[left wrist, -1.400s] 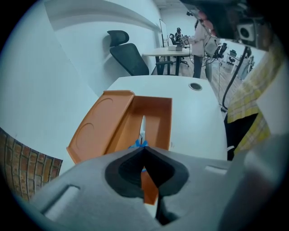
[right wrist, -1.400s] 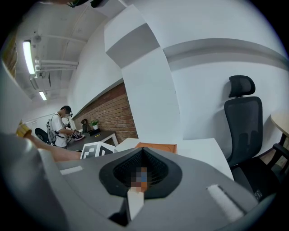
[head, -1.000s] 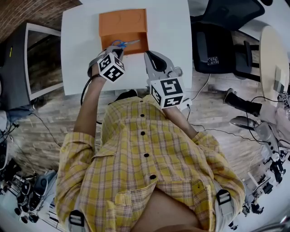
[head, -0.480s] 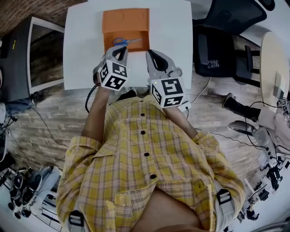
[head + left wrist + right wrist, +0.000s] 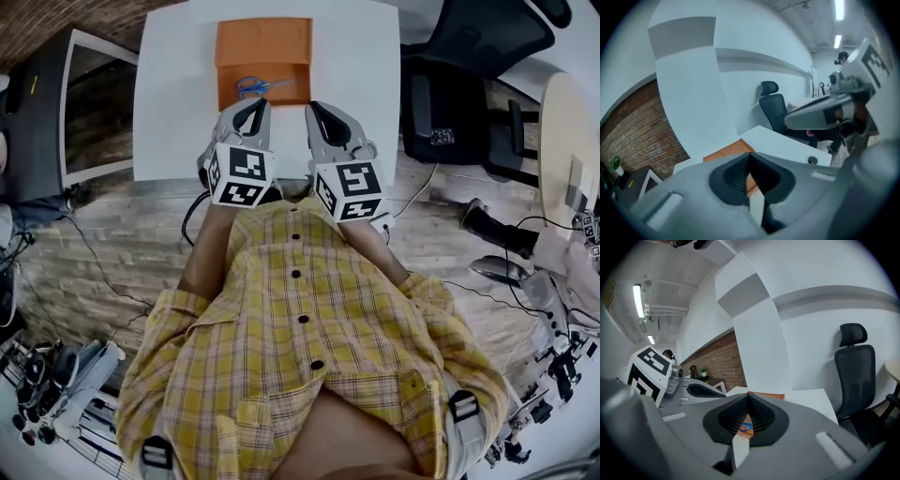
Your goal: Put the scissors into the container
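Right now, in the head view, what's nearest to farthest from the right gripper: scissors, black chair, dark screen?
1. Scissors, ahead-left of the right gripper, inside the orange container.
2. Black chair, off to the right, past the table.
3. Dark screen, far left.

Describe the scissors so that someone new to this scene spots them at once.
Start at the white table in front of the person; an orange container sits on it. The scissors lie inside its nearer, darker half. They are the only blue-handled thing there, with the metal blades pointing to the person's right.
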Available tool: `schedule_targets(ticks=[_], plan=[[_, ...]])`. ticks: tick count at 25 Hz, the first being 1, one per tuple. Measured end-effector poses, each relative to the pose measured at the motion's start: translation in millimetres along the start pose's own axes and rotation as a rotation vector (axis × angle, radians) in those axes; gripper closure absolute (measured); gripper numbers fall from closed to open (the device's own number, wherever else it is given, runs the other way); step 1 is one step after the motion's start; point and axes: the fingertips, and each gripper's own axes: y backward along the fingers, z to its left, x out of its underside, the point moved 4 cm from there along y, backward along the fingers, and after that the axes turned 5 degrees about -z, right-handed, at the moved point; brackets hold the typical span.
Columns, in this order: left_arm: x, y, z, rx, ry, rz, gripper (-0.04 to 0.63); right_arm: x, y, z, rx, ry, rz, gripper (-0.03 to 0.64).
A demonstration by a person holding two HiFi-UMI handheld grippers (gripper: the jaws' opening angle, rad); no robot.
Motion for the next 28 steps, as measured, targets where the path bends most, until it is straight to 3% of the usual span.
schedule_targets(ticks=[10, 28], plan=[[-18.5, 27.7, 2.9, -0.055, 0.181, -0.114, 0.592, -2.4, 2.7, 0.2, -0.017, 0.011, -0.009, 0.611], [-37.4, 48.1, 0.4, -0.084, 0.234, -0.241, 0.592, -14.9, 3.1, 5.2, -0.032, 0.046, -0.035, 0.611]])
